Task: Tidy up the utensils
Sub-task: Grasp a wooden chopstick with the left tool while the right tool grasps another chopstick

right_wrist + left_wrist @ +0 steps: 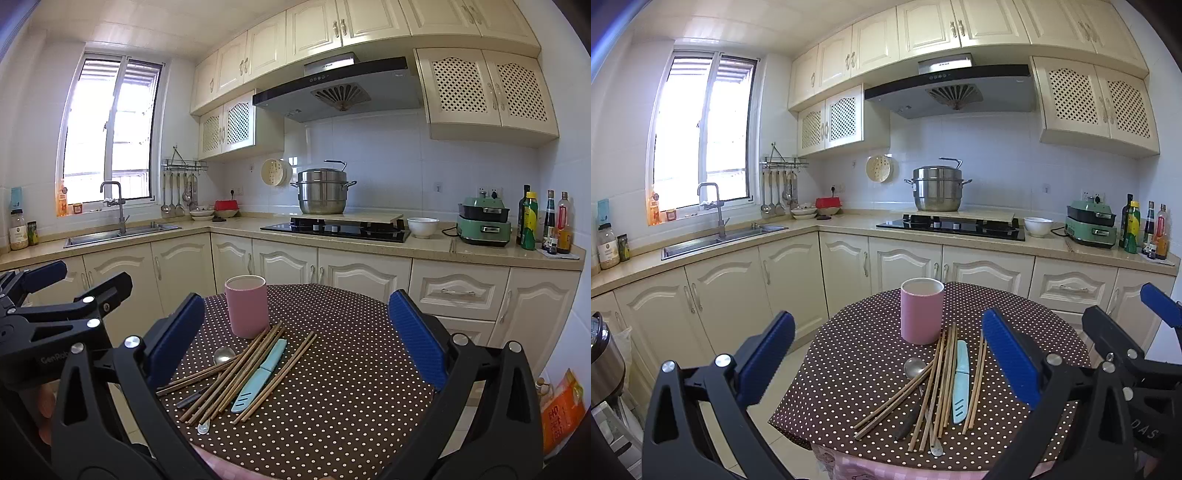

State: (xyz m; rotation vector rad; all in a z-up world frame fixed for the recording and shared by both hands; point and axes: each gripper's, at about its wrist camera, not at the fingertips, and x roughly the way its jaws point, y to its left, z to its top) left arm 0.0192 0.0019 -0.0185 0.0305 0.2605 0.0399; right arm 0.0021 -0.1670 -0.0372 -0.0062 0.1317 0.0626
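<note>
A pink cup (921,311) stands upright on a round table with a brown polka-dot cloth (857,369). In front of it lies a loose pile of several wooden chopsticks (942,380), a metal spoon (914,367), a light-blue sheathed knife (961,380) and a dark-handled utensil (908,421). My left gripper (886,354) is open and empty above the pile. The right wrist view shows the cup (246,305), chopsticks (243,373), spoon (224,355) and blue knife (260,374). My right gripper (295,339) is open and empty, right of the pile.
The other gripper shows at the right edge of the left wrist view (1126,354) and at the left edge of the right wrist view (55,317). Kitchen cabinets (905,266), a sink (720,238) and a stove with a steel pot (937,188) stand behind the table.
</note>
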